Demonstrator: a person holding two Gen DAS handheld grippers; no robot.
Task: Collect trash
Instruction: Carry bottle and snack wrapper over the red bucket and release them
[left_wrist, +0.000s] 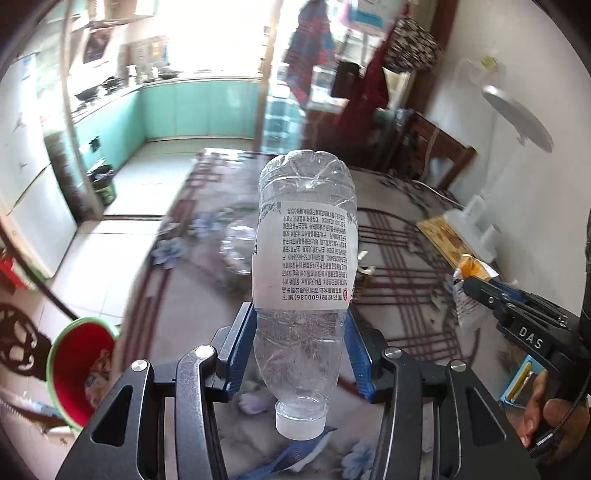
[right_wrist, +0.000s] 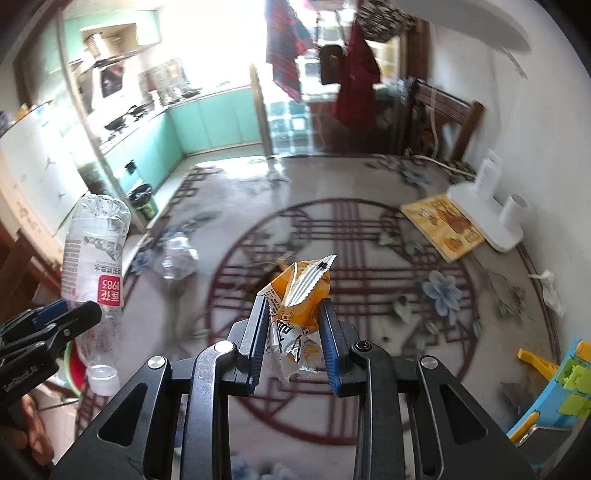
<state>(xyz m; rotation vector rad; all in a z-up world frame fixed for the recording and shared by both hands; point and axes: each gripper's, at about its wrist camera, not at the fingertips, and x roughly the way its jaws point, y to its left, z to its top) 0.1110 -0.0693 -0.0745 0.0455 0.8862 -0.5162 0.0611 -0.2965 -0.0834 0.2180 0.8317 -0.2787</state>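
Blue-padded fingers of the left hand-held gripper (left_wrist: 301, 347) fill the bottom centre of the left wrist view, pinching 1 clear plastic bottle (left_wrist: 304, 254) held cap-down, its white cap (left_wrist: 300, 424) at the lower middle and its crumpled base at the frame's centre. It looks empty, so I judge it very light, thin-walled and springy; the smooth wall could slip or buckle, and the hold on the lower body just under the label seems sound, the neck being stiffer if a new grip were needed. At the bottom centre of the right wrist view, the right hand-held gripper (right_wrist: 293, 332) is pressed onto an orange and white snack wrapper (right_wrist: 299, 295), soft, crinkly film of almost no weight that probably needs only a light squeeze at its bunched middle. A red bucket with a green rim (left_wrist: 83, 369) sits at the lower left of the left view, below the table (right_wrist: 369, 236) edge, with scraps inside; I take it for the trash bin. More clear crumpled plastic (right_wrist: 177, 254) lies left of centre on the patterned table. Open room lies across the table's middle; a white lamp base (right_wrist: 484, 218) and a yellow book (right_wrist: 443, 225) crowd the right, coloured toys (right_wrist: 565, 391) the lower right.
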